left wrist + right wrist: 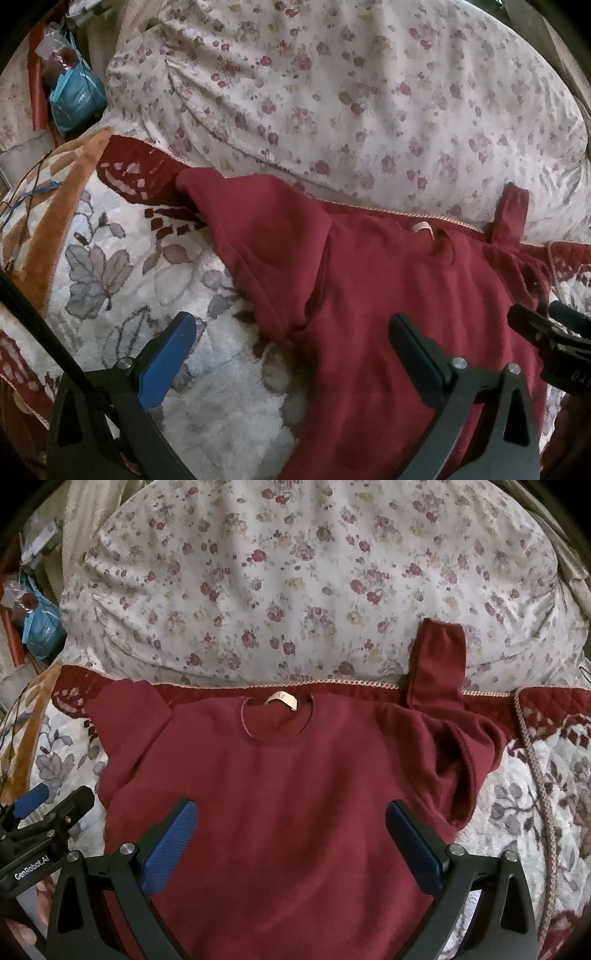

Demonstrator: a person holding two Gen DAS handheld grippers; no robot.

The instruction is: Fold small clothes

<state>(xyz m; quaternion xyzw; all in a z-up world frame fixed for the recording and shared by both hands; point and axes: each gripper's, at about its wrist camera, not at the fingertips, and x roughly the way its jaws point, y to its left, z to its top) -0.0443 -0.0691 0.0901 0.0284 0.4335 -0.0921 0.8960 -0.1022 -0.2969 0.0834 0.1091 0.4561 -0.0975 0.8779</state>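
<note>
so one red sweater (280, 794) lies flat under two grippers, left (291, 354) and right (291, 834), jaws released

The sweater (295, 775) in the middle of the frame is solid dark red, with a pale cream label (282, 700) at the neckline. Beneath it, the blanket (524, 812) is white with grey leaves and flowers, bordered in dark red with a beige crochet edging. Across the top of the frame, the pillow (295, 572) is off-white, scattered with small maroon and faded yellow roses. At upper left sits a bright blue bag (75, 99). Both grippers are black with blue finger pads (170, 849).
</note>
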